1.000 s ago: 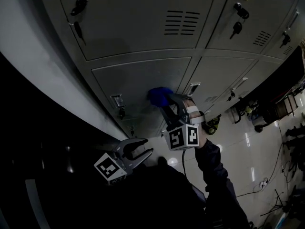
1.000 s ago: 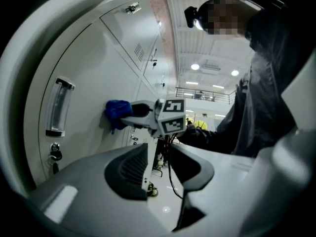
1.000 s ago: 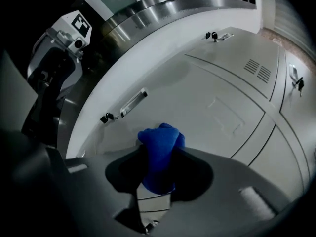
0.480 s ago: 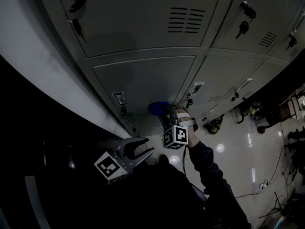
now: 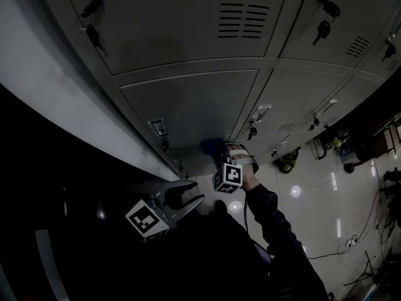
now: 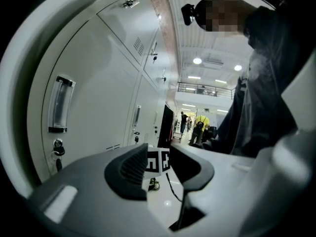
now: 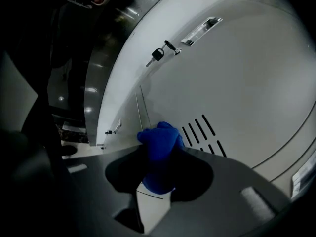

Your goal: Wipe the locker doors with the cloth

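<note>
Blue cloth (image 7: 159,149) half-hidden btwn jaws

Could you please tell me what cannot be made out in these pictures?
1. Head view: too dark to show dirt or streaks on the locker doors.
2. Right gripper view: jaws of the right gripper cover part of the blue cloth; its contact with a door is unclear.
3. Left gripper view: distant people are too small to describe.

blue cloth (image 7: 159,154), pale grey locker doors (image 7: 237,73), b&w square-patterned marker cube (image 5: 229,175).
</note>
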A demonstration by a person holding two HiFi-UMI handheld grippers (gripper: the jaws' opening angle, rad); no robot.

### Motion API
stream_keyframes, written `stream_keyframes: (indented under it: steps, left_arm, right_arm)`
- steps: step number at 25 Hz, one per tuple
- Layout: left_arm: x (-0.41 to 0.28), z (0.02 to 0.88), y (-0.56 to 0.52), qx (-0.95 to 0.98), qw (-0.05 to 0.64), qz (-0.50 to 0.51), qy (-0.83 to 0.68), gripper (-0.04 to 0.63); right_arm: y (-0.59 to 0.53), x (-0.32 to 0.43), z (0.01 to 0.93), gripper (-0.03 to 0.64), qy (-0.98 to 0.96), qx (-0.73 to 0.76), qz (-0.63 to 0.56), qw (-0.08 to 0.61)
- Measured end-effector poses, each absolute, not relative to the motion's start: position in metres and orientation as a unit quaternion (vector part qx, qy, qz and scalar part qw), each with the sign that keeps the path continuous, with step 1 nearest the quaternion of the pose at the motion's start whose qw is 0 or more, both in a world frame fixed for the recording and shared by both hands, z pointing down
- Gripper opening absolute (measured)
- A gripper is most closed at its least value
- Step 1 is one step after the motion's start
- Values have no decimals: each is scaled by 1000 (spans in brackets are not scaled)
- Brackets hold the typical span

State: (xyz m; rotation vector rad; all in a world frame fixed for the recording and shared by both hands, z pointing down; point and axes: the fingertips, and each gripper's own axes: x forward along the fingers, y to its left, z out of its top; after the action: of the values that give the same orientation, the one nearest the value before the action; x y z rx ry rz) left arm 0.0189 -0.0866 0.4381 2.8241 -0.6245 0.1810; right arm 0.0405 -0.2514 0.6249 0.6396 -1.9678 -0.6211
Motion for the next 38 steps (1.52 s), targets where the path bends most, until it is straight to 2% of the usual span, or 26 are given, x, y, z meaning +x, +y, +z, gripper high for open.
stream_keyframes:
  steps: [8,17,25,31,38]
  left_arm:
    - [19,441,-87,969,112,64,-209,121]
    - [22,451,-90,976,99,65,-185,121]
    - [32,449,-83,980,90,64,-167,121]
    - [42,424,-83,980,96,52,-168,121]
    - [36,438,-83,977,98,58,-180,121]
  right_arm:
    - [-235,39,588,123,-831,270,-217,436]
    - [-221,60,404,123,-850,329,-258,321]
    - [-235,92,247,123,-806,395,-352,266]
    - [-257,98,234,123,-779,410,-379,287]
    - [-260,88,302,123,-790,390,-353,315]
